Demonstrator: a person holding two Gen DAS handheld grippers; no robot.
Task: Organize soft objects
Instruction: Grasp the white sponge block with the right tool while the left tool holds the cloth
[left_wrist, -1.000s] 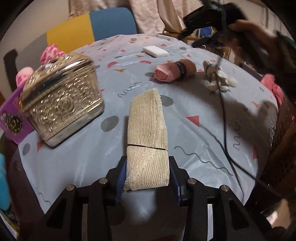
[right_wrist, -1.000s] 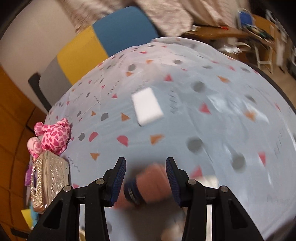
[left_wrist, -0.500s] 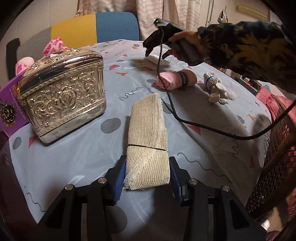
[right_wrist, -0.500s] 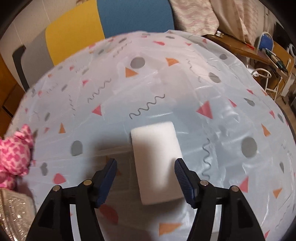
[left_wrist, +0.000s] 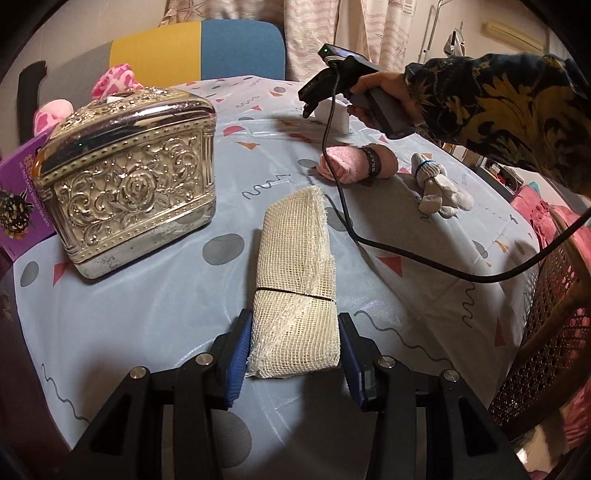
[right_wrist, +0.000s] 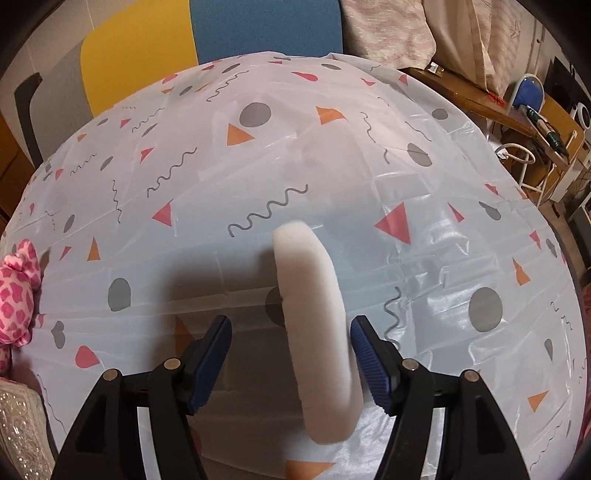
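Note:
My left gripper (left_wrist: 293, 341) is shut on the near end of a folded cream mesh cloth (left_wrist: 295, 273) that lies on the patterned tablecloth (left_wrist: 129, 314). My right gripper (right_wrist: 290, 352) is open around a white sponge (right_wrist: 314, 325) that is tipped up on edge and leans against the right finger, with a gap to the left finger. In the left wrist view the right gripper (left_wrist: 314, 98) and the sponge (left_wrist: 334, 114) are at the far side of the table. A pink rolled towel with a black band (left_wrist: 354, 166) and a white sock bundle (left_wrist: 439, 190) lie between.
An ornate silver box (left_wrist: 129, 177) stands on the left, with a purple booklet (left_wrist: 20, 206) and a pink spotted plush (right_wrist: 16, 295) beside it. A black cable (left_wrist: 369, 236) runs across the table. A wicker basket (left_wrist: 546, 332) is at the right edge. A chair (right_wrist: 207, 48) stands behind.
My right gripper moved forward over the sponge. The sponge, flat half a second ago, now stands tipped on edge between the fingers. The left gripper has stayed on the mesh cloth.

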